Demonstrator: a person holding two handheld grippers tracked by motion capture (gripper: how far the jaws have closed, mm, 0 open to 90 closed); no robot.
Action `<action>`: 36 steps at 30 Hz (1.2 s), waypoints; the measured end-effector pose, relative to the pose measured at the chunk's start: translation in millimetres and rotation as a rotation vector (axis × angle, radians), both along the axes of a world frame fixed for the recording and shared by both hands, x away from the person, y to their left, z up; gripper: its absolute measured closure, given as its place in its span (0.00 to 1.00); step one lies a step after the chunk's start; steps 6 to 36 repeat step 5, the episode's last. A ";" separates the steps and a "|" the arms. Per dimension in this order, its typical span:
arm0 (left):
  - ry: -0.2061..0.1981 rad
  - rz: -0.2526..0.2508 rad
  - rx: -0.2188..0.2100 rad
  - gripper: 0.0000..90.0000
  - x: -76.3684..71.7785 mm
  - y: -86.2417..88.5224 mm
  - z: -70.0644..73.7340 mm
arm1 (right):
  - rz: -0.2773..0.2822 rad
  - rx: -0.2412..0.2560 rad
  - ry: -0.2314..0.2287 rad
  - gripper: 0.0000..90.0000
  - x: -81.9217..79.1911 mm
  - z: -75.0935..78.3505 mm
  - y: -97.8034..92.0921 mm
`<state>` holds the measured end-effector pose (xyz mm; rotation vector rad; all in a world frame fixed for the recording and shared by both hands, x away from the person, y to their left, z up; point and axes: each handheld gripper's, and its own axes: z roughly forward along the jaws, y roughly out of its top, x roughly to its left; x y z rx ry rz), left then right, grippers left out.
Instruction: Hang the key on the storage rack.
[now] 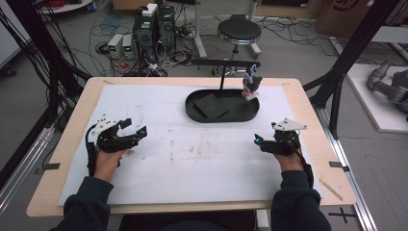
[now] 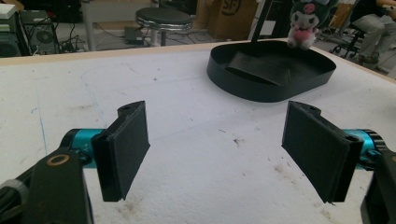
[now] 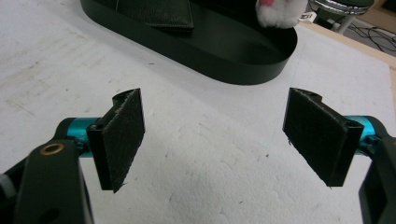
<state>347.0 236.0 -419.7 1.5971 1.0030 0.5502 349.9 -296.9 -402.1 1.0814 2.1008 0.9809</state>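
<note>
A black oval tray sits at the back middle of the white mat. A dark flat square piece lies in it. A small plush toy stands at the tray's right end, beside a thin black stand. My left gripper hovers open over the mat's left side. My right gripper is open on the right side. In the left gripper view, the gripper faces the tray, the dark piece and the plush toy. In the right gripper view, the gripper is close to the tray.
The mat covers a wooden table whose edge shows all round. Behind the table are a round stool, computer boxes and loose cables on the floor. Black frame posts rise at both sides.
</note>
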 end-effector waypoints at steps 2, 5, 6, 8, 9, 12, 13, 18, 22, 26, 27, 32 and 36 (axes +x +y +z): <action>-0.001 0.002 0.002 0.25 0.2 -0.8 -0.3 | 0.001 -0.006 0.001 0.24 0.7 -1.2 -0.6; 0.001 0.000 0.003 0.25 1.0 -0.7 -0.9 | -0.005 0.001 0.002 0.24 1.2 -1.6 -0.6; 0.001 0.000 0.003 0.25 1.0 -0.7 -0.9 | -0.005 0.001 0.002 0.24 1.2 -1.6 -0.6; 0.001 0.000 0.003 0.25 1.0 -0.7 -0.9 | -0.005 0.001 0.002 0.24 1.2 -1.6 -0.6; 0.001 0.000 0.003 0.25 1.0 -0.7 -0.9 | -0.005 0.001 0.002 0.24 1.2 -1.6 -0.6; 0.001 0.000 0.003 0.25 1.0 -0.7 -0.9 | -0.005 0.001 0.002 0.24 1.2 -1.6 -0.6; 0.001 0.000 0.003 0.25 1.0 -0.7 -0.9 | -0.005 0.001 0.002 0.24 1.2 -1.6 -0.6; 0.001 0.000 0.003 0.25 1.0 -0.7 -0.9 | -0.005 0.001 0.002 0.24 1.2 -1.6 -0.6; 0.001 0.000 0.003 0.25 1.0 -0.7 -0.9 | -0.005 0.001 0.002 0.24 1.2 -1.6 -0.6; 0.001 0.000 0.003 0.25 1.0 -0.7 -0.9 | -0.005 0.001 0.002 0.24 1.2 -1.6 -0.6; 0.001 0.000 0.003 0.25 1.0 -0.7 -0.9 | -0.005 0.001 0.002 0.24 1.2 -1.6 -0.6; 0.001 0.000 0.003 0.25 1.0 -0.7 -0.9 | -0.005 0.001 0.002 0.24 1.2 -1.6 -0.6; 0.001 0.000 0.003 0.25 1.0 -0.7 -0.9 | -0.005 0.001 0.002 0.24 1.2 -1.6 -0.6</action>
